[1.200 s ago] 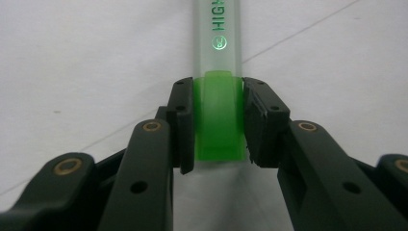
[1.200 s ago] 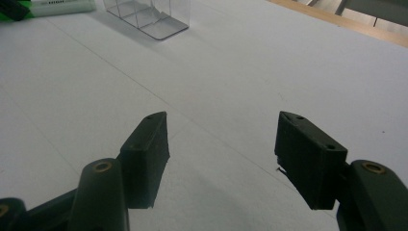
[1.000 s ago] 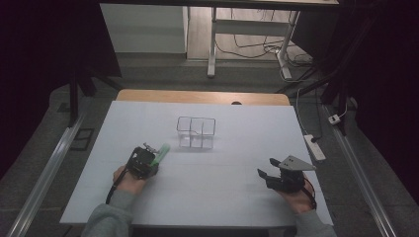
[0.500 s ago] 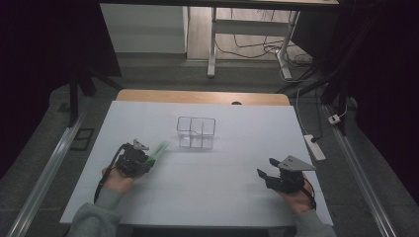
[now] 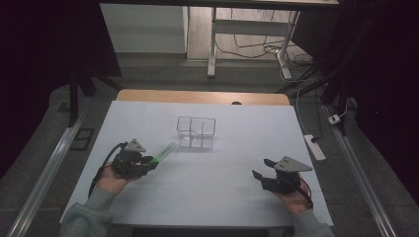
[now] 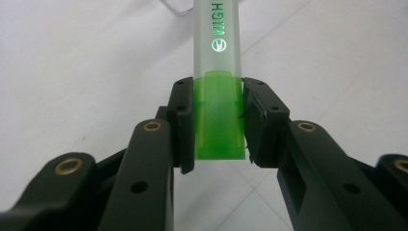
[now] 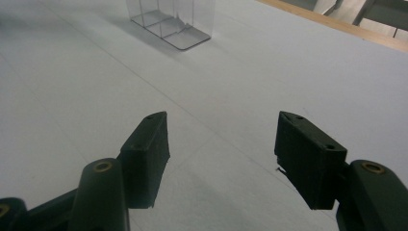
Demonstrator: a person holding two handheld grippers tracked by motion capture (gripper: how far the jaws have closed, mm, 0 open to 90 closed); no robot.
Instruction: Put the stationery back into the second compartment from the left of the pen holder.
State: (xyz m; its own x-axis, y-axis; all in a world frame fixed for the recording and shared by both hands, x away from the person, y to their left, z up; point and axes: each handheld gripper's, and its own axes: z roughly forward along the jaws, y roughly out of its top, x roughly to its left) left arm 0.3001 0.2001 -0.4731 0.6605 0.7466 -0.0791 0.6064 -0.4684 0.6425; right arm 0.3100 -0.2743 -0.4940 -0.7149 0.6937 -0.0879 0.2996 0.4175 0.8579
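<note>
On the left side of the white table point(image 5: 207, 182), the left gripper point(image 5: 148, 163) is held in the person's left hand point(image 5: 111, 181), and its jaws are closed on a green highlighter point(image 5: 163, 152). In the left gripper view the two black pads point(image 6: 185, 122) press on the bright green end of the highlighter point(image 6: 219, 115) from both sides, and the frosted, paler body with green letters goes up and away from the jaws. In the high view the highlighter sticks out of the gripper toward the upper right, tilted, with its far tip pointing at the clear plastic organizer point(image 5: 196, 132); the tip is near the organizer but apart from it. The organizer stands in the middle of the table, a little toward the far edge, and it has several compartments. On the right side, the right gripper point(image 5: 260, 168) rests low over the table in the person's right hand point(image 5: 291, 200). Its jaws stand wide apart with nothing between them, and in the right gripper view the organizer point(image 7: 171, 21) is seen well ahead of them.
</note>
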